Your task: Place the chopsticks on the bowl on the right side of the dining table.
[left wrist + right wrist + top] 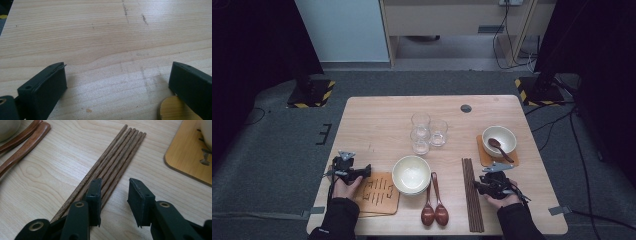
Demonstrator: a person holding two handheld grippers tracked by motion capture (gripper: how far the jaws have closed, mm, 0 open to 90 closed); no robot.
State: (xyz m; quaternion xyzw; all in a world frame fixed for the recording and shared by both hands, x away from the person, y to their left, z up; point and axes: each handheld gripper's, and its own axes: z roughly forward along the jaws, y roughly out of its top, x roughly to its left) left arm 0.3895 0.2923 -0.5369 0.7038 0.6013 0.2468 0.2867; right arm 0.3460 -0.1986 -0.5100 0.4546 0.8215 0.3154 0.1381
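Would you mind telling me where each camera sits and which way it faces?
High view: above the person's side, looking forward and down on the table; both forearms show.
Left gripper view: on the left hand-held gripper, facing bare tabletop and a wooden coaster's edge.
Right gripper view: on the right hand-held gripper, facing the chopsticks.
The high and right gripper views share the chopsticks.

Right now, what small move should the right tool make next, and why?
Probably shift a little toward the chopsticks and lower, so both jaws straddle a pair. The right tool hangs over the bundle's edge: one jaw sits above the sticks, the other above bare table, and nothing is pinched between them.
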